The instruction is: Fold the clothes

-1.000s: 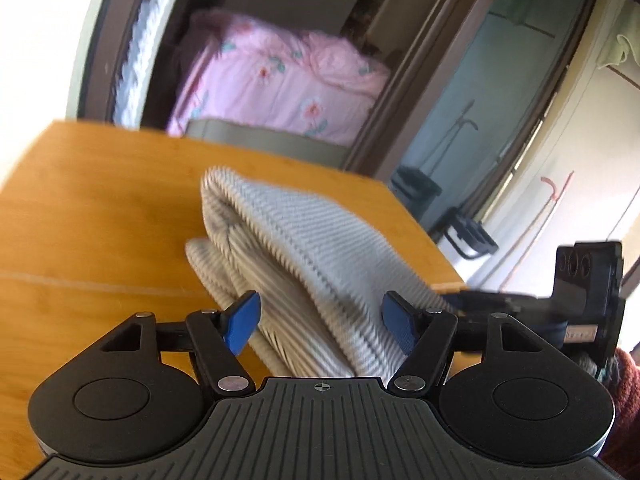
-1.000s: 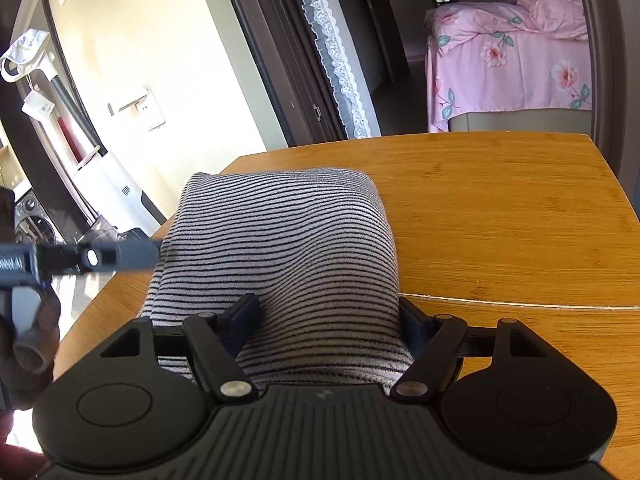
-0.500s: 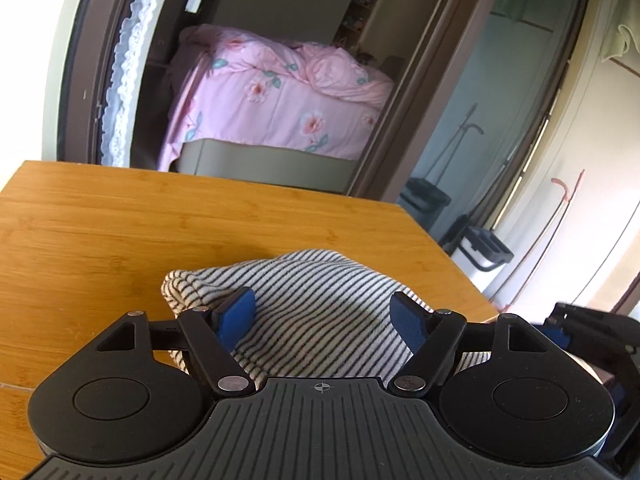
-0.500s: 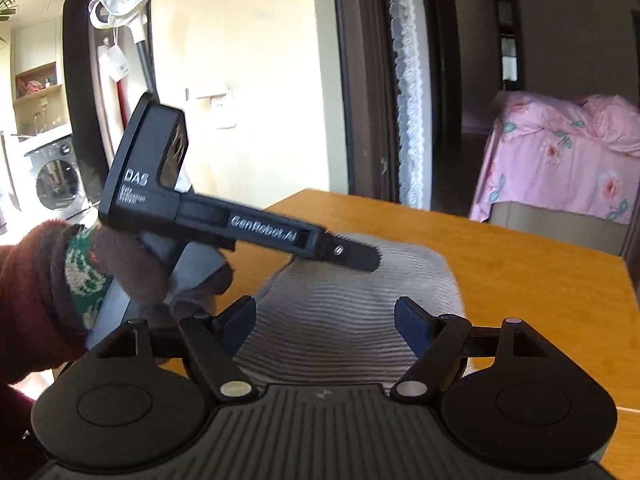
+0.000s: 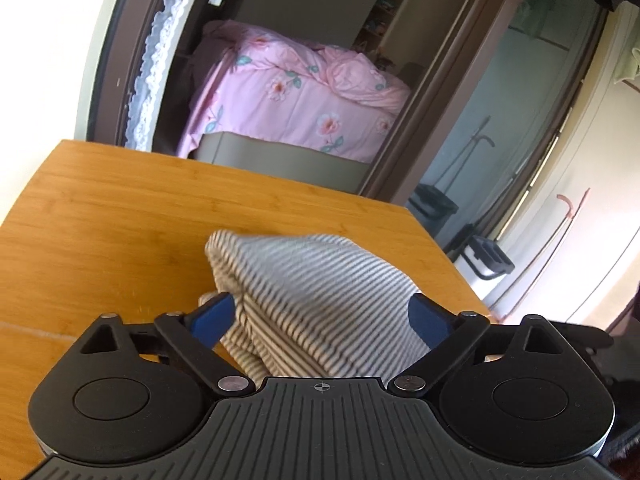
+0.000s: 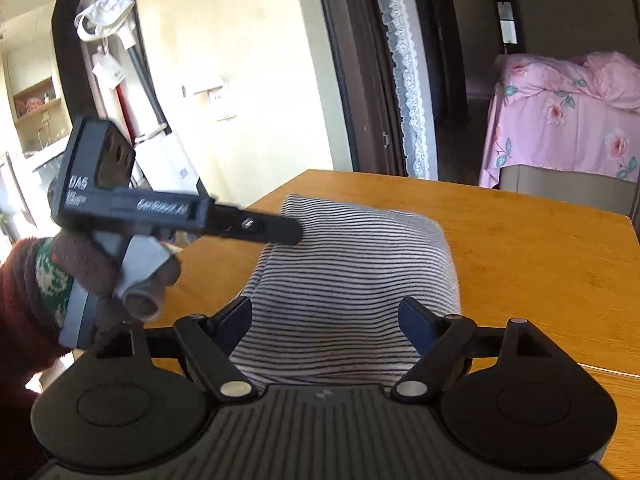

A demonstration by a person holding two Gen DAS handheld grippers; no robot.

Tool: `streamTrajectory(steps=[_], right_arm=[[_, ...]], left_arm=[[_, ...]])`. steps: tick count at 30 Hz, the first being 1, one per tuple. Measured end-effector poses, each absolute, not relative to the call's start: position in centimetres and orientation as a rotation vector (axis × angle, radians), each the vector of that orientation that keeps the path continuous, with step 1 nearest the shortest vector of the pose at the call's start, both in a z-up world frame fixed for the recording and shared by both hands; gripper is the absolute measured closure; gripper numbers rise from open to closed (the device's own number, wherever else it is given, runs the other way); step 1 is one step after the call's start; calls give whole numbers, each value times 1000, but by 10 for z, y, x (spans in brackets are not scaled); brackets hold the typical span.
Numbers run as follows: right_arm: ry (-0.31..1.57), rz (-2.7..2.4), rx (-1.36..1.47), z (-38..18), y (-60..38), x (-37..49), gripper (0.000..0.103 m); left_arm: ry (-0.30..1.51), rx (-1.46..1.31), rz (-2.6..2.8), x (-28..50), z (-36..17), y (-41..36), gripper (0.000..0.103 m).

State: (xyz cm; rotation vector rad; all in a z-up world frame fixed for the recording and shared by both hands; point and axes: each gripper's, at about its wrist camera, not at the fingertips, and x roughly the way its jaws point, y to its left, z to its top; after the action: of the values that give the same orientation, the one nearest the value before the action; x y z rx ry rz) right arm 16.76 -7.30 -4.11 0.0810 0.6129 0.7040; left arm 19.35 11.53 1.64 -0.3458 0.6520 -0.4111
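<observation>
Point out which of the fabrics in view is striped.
The folded garment on the wooden table: pale with thin dark stripes. The bedding through the doorway is pink with flowers, and the lace door trim is plain white.

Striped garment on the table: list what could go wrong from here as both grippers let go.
1. The striped garment is a thick, rounded bundle; with the left gripper and right gripper both opening around it, the folds may spring apart.
2. It lies near the wooden table corner, so a nudge could push it over the edge.
3. A blue pad looks close to the fabric and might snag it when pulling away.
</observation>
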Motion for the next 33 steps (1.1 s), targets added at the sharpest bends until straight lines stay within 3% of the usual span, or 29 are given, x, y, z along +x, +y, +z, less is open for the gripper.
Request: streamTrajectory(steps=[4, 8, 11, 14, 16, 33], right_arm=[[682, 651, 261, -50, -105, 204, 19], [788, 596, 251, -85, -101, 225, 19], [812, 614, 289, -103, -98, 223, 20], [814, 651, 296, -106, -90, 223, 31], [805, 651, 266, -104, -82, 223, 31], [699, 676, 216, -113, 35, 308, 30]], left_arm=[[720, -406, -450, 185, 7, 117, 6], [767, -432, -482, 188, -7, 112, 7], [792, -421, -489, 192, -18, 106, 15], [782, -388, -498, 191, -22, 105, 20], [769, -370, -497, 191, -22, 106, 22], [634, -403, -242, 234, -31, 203, 18]])
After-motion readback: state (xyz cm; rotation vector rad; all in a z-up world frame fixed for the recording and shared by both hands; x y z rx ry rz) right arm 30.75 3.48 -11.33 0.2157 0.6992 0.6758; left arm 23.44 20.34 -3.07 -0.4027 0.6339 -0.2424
